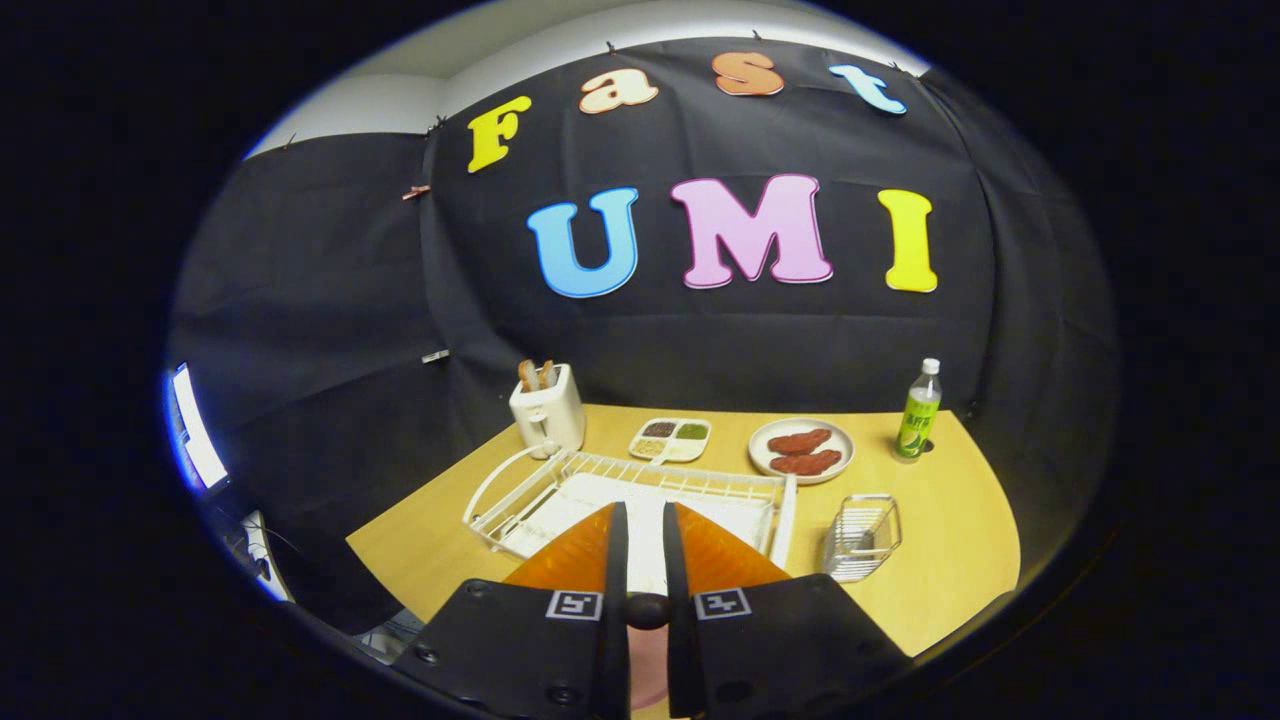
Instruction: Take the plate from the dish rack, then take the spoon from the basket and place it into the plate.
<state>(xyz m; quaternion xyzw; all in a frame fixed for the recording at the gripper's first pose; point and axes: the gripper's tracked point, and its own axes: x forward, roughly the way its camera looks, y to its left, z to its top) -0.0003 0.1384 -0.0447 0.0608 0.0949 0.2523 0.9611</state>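
Orange plate (pixel 560 560) stands edge-on, gripped by the claw (pixel 640 540) above the white dish rack (pixel 520 480).

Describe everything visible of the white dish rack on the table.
The dish rack is a white wire frame with a looped handle at its near-left end and a row of upright tines along its far side. It sits flat on the wooden table on a pale tray, just beyond the gripper, whose fingers, close together, cover its middle. A white toaster stands just behind its far-left corner and a small wire basket stands apart from its right end. No dishes can be seen in its visible slots.
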